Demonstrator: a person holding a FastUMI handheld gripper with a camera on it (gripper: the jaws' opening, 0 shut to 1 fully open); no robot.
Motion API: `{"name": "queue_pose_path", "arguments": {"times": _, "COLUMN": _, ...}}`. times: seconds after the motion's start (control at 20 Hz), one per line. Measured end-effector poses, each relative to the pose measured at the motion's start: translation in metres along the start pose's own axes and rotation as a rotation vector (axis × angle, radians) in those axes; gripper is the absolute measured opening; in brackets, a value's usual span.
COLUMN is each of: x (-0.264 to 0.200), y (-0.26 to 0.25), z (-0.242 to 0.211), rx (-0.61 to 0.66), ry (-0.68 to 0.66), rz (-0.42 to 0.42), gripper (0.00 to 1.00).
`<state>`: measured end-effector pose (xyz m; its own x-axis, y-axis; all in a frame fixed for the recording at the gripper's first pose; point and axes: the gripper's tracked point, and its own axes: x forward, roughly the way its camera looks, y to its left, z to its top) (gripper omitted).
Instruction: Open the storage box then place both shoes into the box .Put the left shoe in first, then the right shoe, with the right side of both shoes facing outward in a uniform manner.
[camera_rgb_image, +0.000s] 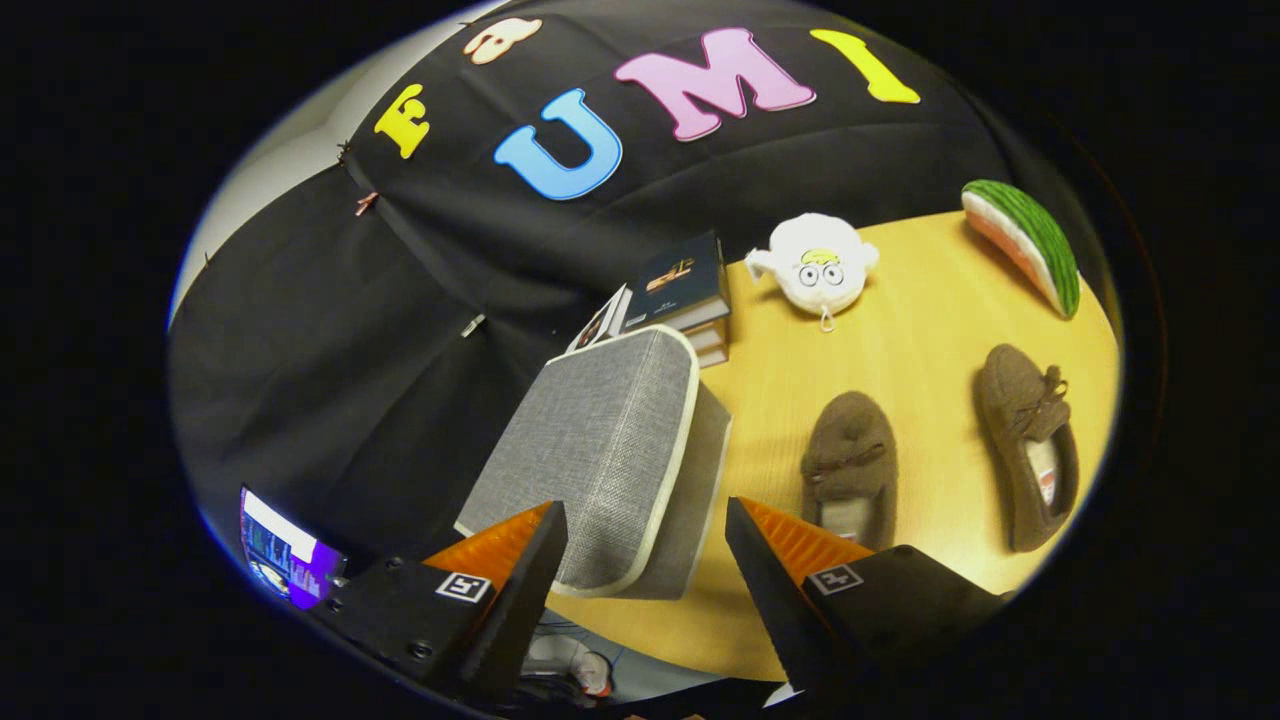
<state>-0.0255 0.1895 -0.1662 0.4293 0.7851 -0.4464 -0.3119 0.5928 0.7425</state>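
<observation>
Gripper view: the gripper (646, 560) gapes wide, empty, just short of the closed storage box (600, 450) on the desk (900, 350). Its fabric lid looks light; pinch the pale rim. Soft shoes (850, 465) wait beside it.

The tongs (645, 520), open, hide the storage box's (600, 450) near corner and the nearer shoe's (850, 465) heel.

Bright even light, soft shadows, fisheye-bent edges.
</observation>
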Motion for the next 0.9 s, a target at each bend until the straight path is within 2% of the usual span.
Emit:
{"name": "queue_pose_path", "arguments": {"times": 0.1, "x": 0.013, "y": 0.004, "z": -0.011, "rx": 0.076, "ry": 0.058, "rz": 0.062, "gripper": 0.98}}
{"name": "queue_pose_path", "arguments": {"times": 0.25, "x": 0.033, "y": -0.004, "z": -0.016, "rx": 0.188, "ry": 0.094, "rz": 0.093, "gripper": 0.98}}
{"name": "queue_pose_path", "arguments": {"times": 0.4, "x": 0.039, "y": 0.002, "z": -0.022, "rx": 0.28, "ry": 0.134, "rz": 0.159, "gripper": 0.98}}
{"name": "queue_pose_path", "arguments": {"times": 0.65, "x": 0.05, "y": 0.001, "z": -0.021, "rx": 0.457, "ry": 0.154, "rz": 0.192, "gripper": 0.95}}
{"name": "queue_pose_path", "arguments": {"times": 0.75, "x": 0.054, "y": 0.006, "z": -0.024, "rx": 0.502, "ry": 0.176, "rz": 0.208, "gripper": 0.7}}
{"name": "queue_pose_path", "arguments": {"times": 0.9, "x": 0.053, "y": 0.005, "z": -0.025, "rx": 0.526, "ry": 0.206, "rz": 0.211, "gripper": 0.65}}
